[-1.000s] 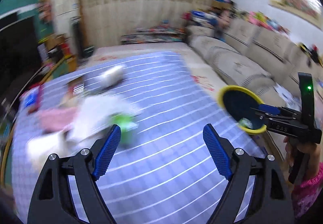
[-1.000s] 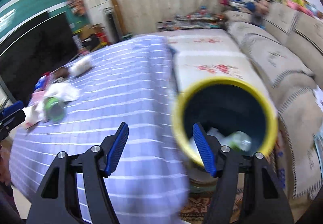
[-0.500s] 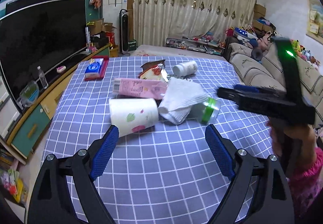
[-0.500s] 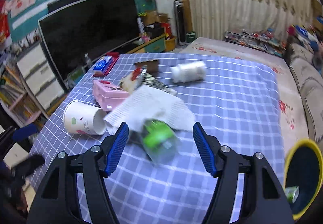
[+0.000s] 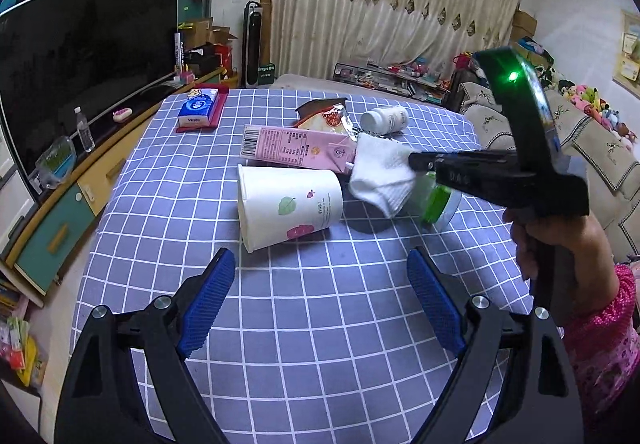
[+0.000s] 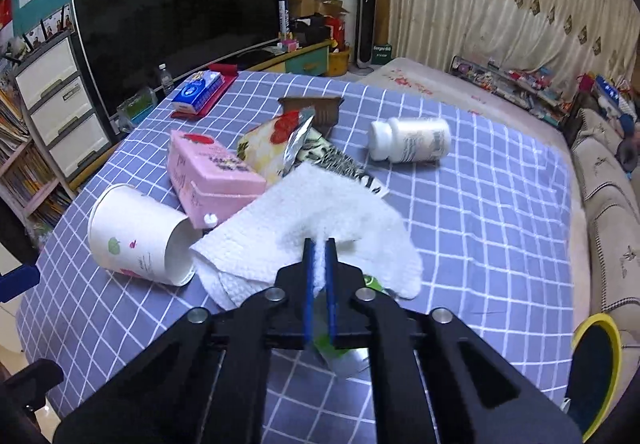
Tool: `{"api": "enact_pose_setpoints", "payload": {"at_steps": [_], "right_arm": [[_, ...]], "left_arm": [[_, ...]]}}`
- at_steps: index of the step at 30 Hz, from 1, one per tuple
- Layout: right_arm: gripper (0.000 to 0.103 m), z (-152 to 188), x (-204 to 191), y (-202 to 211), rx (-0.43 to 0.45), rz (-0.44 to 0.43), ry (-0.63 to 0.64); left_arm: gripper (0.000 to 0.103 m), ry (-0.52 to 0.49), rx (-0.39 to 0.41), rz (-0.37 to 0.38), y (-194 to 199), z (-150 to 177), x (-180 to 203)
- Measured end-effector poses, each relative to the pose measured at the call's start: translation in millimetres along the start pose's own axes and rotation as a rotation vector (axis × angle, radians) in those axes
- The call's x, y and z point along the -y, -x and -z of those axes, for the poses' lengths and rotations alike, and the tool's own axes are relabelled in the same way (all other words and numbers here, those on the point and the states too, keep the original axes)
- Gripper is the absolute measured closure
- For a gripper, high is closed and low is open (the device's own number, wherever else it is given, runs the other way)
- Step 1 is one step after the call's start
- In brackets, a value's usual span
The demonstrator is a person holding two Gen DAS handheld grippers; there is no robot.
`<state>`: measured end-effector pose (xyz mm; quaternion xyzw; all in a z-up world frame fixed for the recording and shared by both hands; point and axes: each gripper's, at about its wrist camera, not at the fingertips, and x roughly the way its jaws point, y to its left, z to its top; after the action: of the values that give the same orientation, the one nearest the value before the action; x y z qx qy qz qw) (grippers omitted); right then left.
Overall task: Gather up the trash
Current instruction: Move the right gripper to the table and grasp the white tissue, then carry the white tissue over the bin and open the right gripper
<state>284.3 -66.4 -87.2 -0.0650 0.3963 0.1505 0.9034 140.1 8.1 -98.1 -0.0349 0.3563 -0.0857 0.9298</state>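
Note:
Trash lies in a heap on the blue checked tablecloth (image 5: pixel 320 324). My right gripper (image 6: pixel 319 248) is shut on a white paper towel (image 6: pixel 320 204), also in the left wrist view (image 5: pixel 380 168). Under the towel lies a clear bottle with a green cap (image 5: pixel 436 202). A white paper cup (image 5: pixel 288 206) lies on its side, beside a pink carton (image 5: pixel 296 146), a snack wrapper (image 6: pixel 276 144) and a white pill bottle (image 6: pixel 412 140). My left gripper (image 5: pixel 320 288) is open and empty, just short of the cup.
A yellow-rimmed bin (image 6: pixel 596 364) stands off the table's right edge. A tissue box on a red tray (image 5: pixel 200 106) sits at the far left corner. A TV (image 5: pixel 80 56) and a cabinet line the left side, a sofa (image 5: pixel 592 136) the right.
Both grippers swung from the bin back to the trash heap. My right gripper went from open to shut on the paper towel. My left gripper came closer to the cup, still open.

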Motion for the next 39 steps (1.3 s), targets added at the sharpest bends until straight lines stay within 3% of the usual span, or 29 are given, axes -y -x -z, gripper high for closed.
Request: {"api": "enact_pose_setpoints", "payload": {"at_steps": [13, 22, 28, 35, 39], "right_arm": [[0.099, -26, 26, 83, 0.208, -0.03, -0.064], [0.099, -1, 80, 142, 0.28, 0.074, -0.135], [0.099, 39, 143, 157, 0.23, 0.229, -0.228], [0.099, 108, 231, 146, 0.076, 0.439, -0.388], [0.099, 139, 264, 126, -0.011, 0.476, -0.449]], "left_arm": [[0.016, -0.007, -0.027, 0.006, -8, 4, 6], [0.016, -0.026, -0.042, 0.017, -13, 6, 14], [0.016, -0.04, -0.051, 0.031, -18, 7, 22], [0.016, -0.062, -0.061, 0.04, -22, 7, 35], [0.016, -0.076, -0.067, 0.047, -25, 5, 43]]}}
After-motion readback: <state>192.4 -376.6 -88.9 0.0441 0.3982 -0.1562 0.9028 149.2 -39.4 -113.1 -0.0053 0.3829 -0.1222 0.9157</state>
